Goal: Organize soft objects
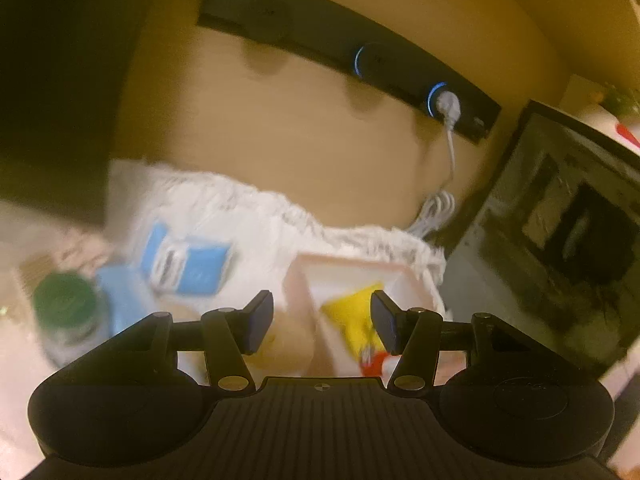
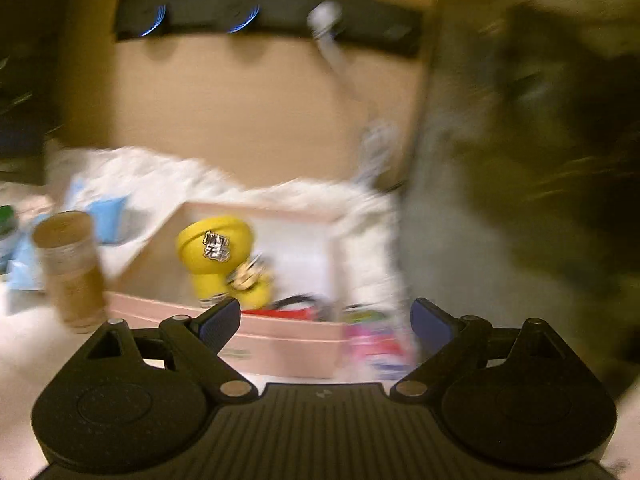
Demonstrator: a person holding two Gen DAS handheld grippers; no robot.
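yellow soft plush toy (image 2: 218,254) lying inside the shallow pink rectangular box (image 2: 280,342) at lower centre of frame, left gripper (image 1: 322,322) jaws spread and empty, right gripper (image 2: 326,322) jaws spread wide, empty

From the right I had open room over the pink box (image 2: 280,344), but a brown canister (image 2: 72,272) stood just left of it and a dark panel (image 2: 520,160) walled off the right side.
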